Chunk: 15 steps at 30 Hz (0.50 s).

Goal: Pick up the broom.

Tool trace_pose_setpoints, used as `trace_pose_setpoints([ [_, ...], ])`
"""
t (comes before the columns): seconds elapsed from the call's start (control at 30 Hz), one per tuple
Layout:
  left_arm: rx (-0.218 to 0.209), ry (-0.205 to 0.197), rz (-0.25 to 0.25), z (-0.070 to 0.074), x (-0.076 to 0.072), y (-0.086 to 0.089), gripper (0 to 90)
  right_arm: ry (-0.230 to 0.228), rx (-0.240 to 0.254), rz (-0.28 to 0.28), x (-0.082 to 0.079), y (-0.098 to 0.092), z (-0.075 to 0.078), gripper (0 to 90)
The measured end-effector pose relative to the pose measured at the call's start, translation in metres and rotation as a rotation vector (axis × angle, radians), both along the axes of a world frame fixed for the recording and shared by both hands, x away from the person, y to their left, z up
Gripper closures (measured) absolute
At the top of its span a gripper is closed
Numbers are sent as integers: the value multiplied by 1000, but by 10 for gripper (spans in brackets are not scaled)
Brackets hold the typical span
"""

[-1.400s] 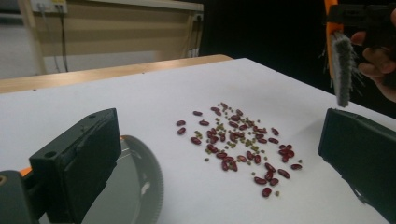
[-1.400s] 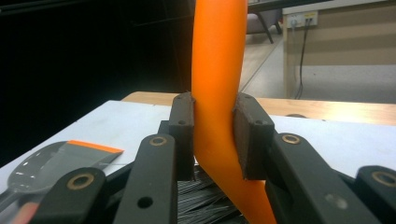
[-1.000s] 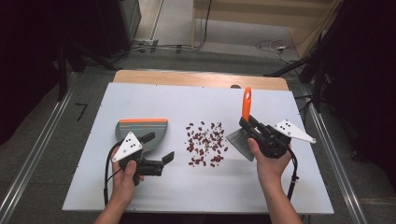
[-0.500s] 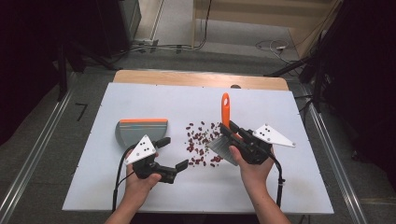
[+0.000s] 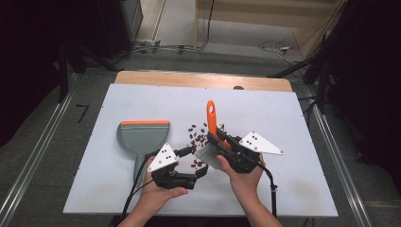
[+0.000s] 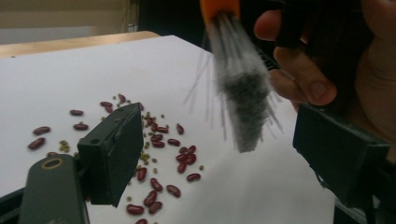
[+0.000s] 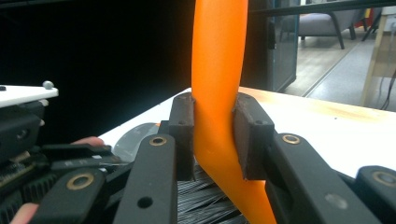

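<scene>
High view: white worktop [image 5: 283, 189] carrying a scatter of dark red beans [image 5: 198, 139] near its middle, with a grey dustpan [image 5: 142, 138] lying flat to their left, orange strip along its far edge, its handle running back toward the person. Right gripper [image 5: 215, 146], held in the person's right hand [image 5: 243, 177], fingers clamped shut on the orange handle of a hand brush [image 5: 211, 118]; handle stands upward and away, grey bristles down at the near edge of the beans. Left gripper [image 5: 196, 163], held in the left hand [image 5: 158, 191], lies low over the worktop just beside the dustpan's handle, pointing right toward the brush; its fingers stand fairly wide with nothing between them, having just been closing a little. Left gripper view: two black fingers [image 6: 114, 151] apart, beans [image 6: 159, 140] and a few small greenish grains spread on the worktop between and beyond them, brush bristles [image 6: 243, 102] blurred above the surface to the right of the beans; whether the tips touch cannot be told. Right gripper view: fingers [image 7: 180, 135] pressed on either side of the orange brush handle [image 7: 217, 93], dark bristles below, grey dustpan rim [image 7: 135, 135] behind at left.
</scene>
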<state>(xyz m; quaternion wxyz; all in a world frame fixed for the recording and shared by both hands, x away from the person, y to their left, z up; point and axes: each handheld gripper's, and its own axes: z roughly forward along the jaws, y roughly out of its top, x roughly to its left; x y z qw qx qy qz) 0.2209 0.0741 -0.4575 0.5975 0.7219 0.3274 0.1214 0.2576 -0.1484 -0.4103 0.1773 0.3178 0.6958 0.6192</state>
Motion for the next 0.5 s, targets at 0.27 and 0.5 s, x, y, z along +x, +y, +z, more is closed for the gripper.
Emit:
trace_pose_setpoints([
  [0.27, 14, 24, -14, -6, 0, -14, 312, 5, 1, 26, -8, 13, -1, 698],
  [0.5, 30, 39, -3, -10, -1, -18, 565, -3, 6, 33, -15, 20, 1, 697],
])
